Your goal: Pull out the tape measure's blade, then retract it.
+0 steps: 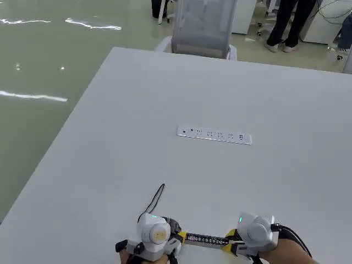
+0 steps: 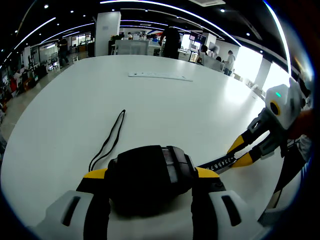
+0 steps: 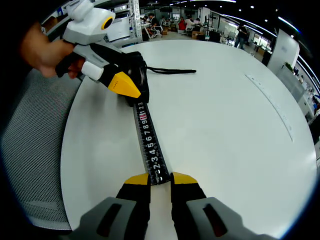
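The white table [image 1: 110, 137] bore a flat white power strip [image 1: 214, 135] around its middle and, nearer the person, a thin black strap [image 3: 170, 71] (looped, slack) trailing from the tape measure [image 2: 145, 175].

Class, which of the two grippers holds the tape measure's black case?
The left gripper: its jaws clamp the black case, while the right gripper pinches the end of the extended blade.

Left claw [image 2: 150, 175]: 2 yellow-tipped fingers on pale grey moulded shells, each with 1 dark slot. Right claw [image 3: 160, 179]: identical build, yellow wedge tips over black. Black grip sections under white housings. Black cable [image 1: 287, 231] at the right unit's rear.
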Motion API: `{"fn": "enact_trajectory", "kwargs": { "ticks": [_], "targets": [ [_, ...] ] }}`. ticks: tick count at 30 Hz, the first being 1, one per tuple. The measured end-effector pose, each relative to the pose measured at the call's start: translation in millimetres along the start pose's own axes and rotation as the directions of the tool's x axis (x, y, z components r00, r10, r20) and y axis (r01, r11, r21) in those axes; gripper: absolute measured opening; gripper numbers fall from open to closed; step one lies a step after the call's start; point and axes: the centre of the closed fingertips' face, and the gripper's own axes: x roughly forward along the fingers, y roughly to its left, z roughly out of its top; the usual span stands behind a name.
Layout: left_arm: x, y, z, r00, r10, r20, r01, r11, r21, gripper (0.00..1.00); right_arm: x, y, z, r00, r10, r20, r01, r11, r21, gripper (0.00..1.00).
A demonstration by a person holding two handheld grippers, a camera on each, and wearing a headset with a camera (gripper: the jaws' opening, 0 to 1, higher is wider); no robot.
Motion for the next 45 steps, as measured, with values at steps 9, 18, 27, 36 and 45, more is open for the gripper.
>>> {"fn": "enact_trajectory", "kwargs": {
  "ticks": [9,18,27,36,45],
  "targets": [
    [0.8,0.3,0.2,1.0000,0.001,0.002,-0.001,1.000,0.000,0.63,1.1,1.8,5.1,1.0000,0.001,0.004,-0.001,1.000,0.000,0.14],
    [0.6,-0.1,-0.3,1.0000,0.001,0.003,-0.001,1.000,0.001,0.63,5.5,3.3,10.2,1.0000,0.006,0.007,-0.006,1.000,-0.004,0.14],
    [0.8,-0.7,-1.2,1.0000,0.000,0.004,0.000,1.000,0.000,0.63,9.9,5.1,14.3,0.9999,0.008,0.006,-0.008,1.000,-0.004,0.14],
    [1.2,-1.1,-1.7,1.0000,-0.001,0.004,0.001,1.000,0.000,0.63,13.4,6.0,18.1,1.0000,0.007,0.006,-0.007,1.000,-0.008,0.14],
    [0.9,-0.8,-1.2,1.0000,-0.003,0.004,0.003,1.000,-0.001,0.63,16.2,8.0,23.0,0.9999,0.012,0.010,-0.012,1.000,-0.011,0.14]
  ]
}}
